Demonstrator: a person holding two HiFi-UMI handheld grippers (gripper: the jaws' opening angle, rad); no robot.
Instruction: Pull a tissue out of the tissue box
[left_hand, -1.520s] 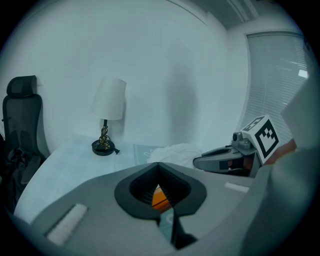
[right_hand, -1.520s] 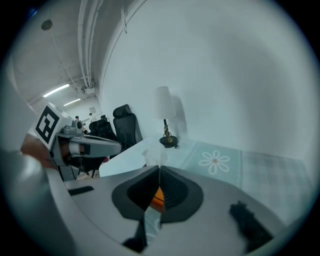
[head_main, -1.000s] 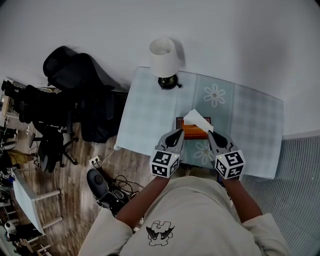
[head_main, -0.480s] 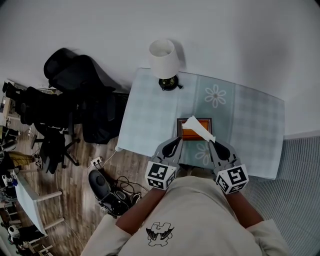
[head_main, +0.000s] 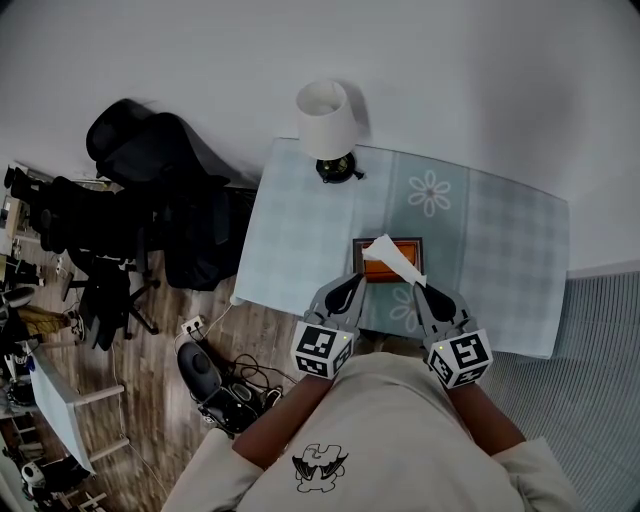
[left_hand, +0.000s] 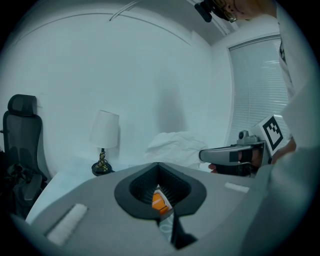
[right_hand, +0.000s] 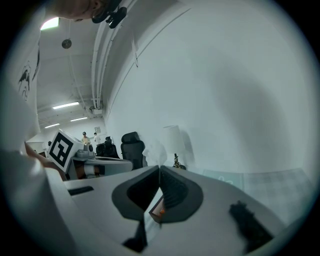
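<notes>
Both of your grippers hang over the near edge of the table (head_main: 300, 230), side by side but apart, their smooth grey fingers pointing away from you and a little downward. The right gripper (head_main: 416, 286) has its ribbed fingers pressed together on the tissue (head_main: 392, 258). This thin, crumpled white sheet slopes from those fingertips down and away into the tissue box (head_main: 378, 268), so one end is pinched and the other sits in the box. The box is a flat rectangle with an orange top inside a dark frame. It lies just beyond both sets of fingertips and between them. The left gripper (head_main: 356, 278) has its fingers closed tip to tip on nothing, leaving an oval ribbed hollow behind the tips. In the left gripper view the box's orange (left_hand: 158, 201) shows through that hollow, below the fingers. In the same view the tissue (left_hand: 172, 145) puffs up as a soft, wrinkled mound just beyond the left fingertips and to their right, with the right gripper (left_hand: 206, 156) at its right side. The table wears a pale checked cloth printed with flowers. Well beyond the left fingers, at the far edge, stands a lamp (head_main: 327, 118) with a white tapered shade on a small dark base. Far off to the left of the fingers, a black padded office chair (head_main: 150, 150) stands on the wooden floor.
</notes>
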